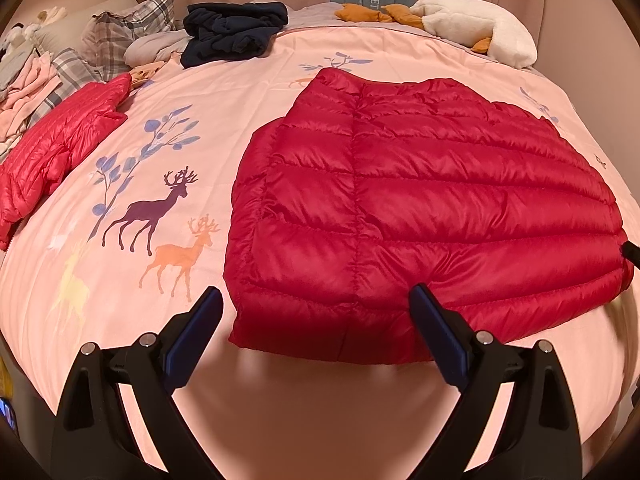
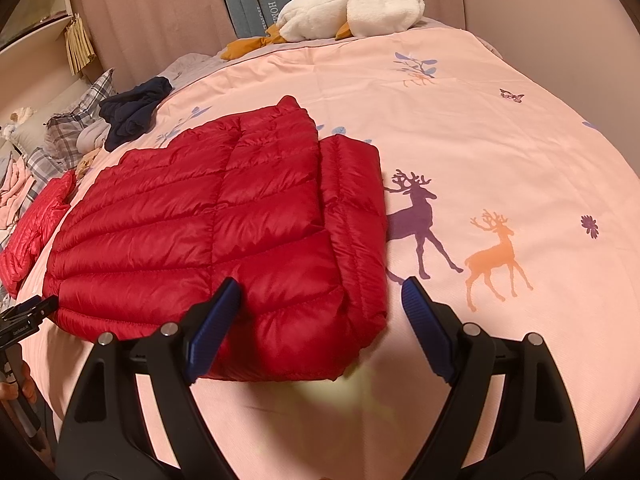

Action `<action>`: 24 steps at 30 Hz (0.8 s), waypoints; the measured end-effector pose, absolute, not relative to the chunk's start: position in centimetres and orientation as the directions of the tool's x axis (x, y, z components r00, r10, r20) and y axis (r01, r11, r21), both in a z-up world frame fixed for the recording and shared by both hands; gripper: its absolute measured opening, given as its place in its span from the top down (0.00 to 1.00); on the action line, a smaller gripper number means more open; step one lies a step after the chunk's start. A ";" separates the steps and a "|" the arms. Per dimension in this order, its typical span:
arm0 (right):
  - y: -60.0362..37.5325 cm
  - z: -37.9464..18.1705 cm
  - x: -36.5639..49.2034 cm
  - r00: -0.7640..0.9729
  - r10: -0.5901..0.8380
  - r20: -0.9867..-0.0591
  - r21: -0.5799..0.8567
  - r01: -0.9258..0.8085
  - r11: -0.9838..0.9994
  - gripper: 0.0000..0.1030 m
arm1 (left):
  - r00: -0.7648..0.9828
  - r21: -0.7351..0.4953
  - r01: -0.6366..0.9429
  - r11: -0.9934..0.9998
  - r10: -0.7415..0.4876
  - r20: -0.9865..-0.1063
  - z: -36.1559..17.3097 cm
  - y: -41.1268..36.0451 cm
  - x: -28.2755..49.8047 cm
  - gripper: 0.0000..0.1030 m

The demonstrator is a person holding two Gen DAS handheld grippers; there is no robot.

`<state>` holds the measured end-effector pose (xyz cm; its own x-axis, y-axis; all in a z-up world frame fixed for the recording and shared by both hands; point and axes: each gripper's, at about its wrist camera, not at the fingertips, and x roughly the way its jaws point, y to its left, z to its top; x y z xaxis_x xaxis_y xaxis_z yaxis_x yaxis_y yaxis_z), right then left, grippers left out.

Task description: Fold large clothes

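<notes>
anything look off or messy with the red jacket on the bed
Mostly neat. The red down jacket lies flat, but a folded-in strip, likely a sleeve, sticks out past its right edge instead of being tucked under. Both grippers are open and empty.

Pink deer-print bedspread, pleated beige curtain behind

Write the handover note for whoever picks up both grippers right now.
Left hand-held gripper: open, empty, at the near-left corner of the red down jacket.
Right hand-held gripper: open, empty, at the jacket's near-right corner.
Jacket lies flat on the pink deer-print duvet, quilted side up, its right side already folded in as a narrow strip.
Left to do: by my reading, fold the hem end up toward the far end, then set it aside.
A second, lighter red puffer jacket waits at the left, beside a navy garment.
</notes>
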<state>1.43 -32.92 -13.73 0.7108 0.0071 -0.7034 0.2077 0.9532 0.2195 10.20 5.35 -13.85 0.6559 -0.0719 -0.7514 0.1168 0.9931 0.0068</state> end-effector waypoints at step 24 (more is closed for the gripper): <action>-33.9 -13.6 0.9 0.711 0.000 -0.703 0.219 0.216 0.951 0.19 | 0.656 0.009 0.109 0.994 -0.065 -0.752 -14.1 6.6 9.6 0.08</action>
<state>0.95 -33.85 -13.56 0.7112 -0.0002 -0.7030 0.2165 0.9515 0.2187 9.59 6.59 -14.15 0.6565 -0.0654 -0.7515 0.1091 0.9940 0.0088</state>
